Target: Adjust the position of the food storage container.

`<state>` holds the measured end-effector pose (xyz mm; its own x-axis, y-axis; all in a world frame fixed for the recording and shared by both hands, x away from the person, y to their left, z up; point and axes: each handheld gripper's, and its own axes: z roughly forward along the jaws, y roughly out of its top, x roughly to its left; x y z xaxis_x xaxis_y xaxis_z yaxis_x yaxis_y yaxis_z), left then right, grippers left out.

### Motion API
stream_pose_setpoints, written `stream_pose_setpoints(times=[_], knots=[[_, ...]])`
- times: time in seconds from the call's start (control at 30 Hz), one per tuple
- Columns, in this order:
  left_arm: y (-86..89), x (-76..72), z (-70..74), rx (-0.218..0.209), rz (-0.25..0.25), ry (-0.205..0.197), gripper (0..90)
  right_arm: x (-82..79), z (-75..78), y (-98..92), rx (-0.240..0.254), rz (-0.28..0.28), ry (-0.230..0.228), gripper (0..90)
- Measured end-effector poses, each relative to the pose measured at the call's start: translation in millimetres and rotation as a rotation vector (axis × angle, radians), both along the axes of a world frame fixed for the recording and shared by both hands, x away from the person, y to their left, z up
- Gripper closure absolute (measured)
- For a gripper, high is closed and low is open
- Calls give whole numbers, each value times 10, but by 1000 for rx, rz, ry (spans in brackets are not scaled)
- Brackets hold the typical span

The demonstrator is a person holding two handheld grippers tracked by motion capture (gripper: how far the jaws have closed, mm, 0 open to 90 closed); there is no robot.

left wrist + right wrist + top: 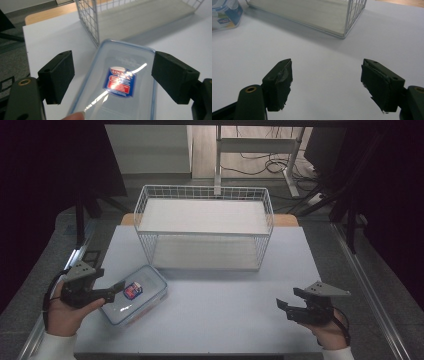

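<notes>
Left gripper (112,80) jaws spread wide, straddling the clear lidded container (120,85) without touching it; right gripper (327,85) jaws also spread and empty, over bare table (319,50) well apart from it. Container lies flat on the table just in front of the wire basket (205,227), near its left corner; likely risks: smooth lid and walls slipping from the pads on closing, or the box skidding into the basket mesh if one jaw lands first.
</notes>
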<state>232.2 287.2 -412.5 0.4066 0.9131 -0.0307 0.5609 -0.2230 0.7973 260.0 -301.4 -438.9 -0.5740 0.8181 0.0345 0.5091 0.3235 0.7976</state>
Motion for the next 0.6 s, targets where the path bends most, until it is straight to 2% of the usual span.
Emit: stream_pose_setpoints(times=[0.2, 0.4, 0.57, 0.6], knots=[[30, 100, 33, -1, 10, 12, 200, -8, 1, -11, -1, -10, 1, 253], [-3, 212, -29, 29, -2, 40, 223, -3, -5, 7, -3, -12, 9, 254], [43, 349, -115, 44, 2, 74, 335, 8, -31, 19, -12, -12, 20, 254], [73, 414, -149, 50, 2, 85, 360, 11, -34, 16, -13, -14, 21, 254]])
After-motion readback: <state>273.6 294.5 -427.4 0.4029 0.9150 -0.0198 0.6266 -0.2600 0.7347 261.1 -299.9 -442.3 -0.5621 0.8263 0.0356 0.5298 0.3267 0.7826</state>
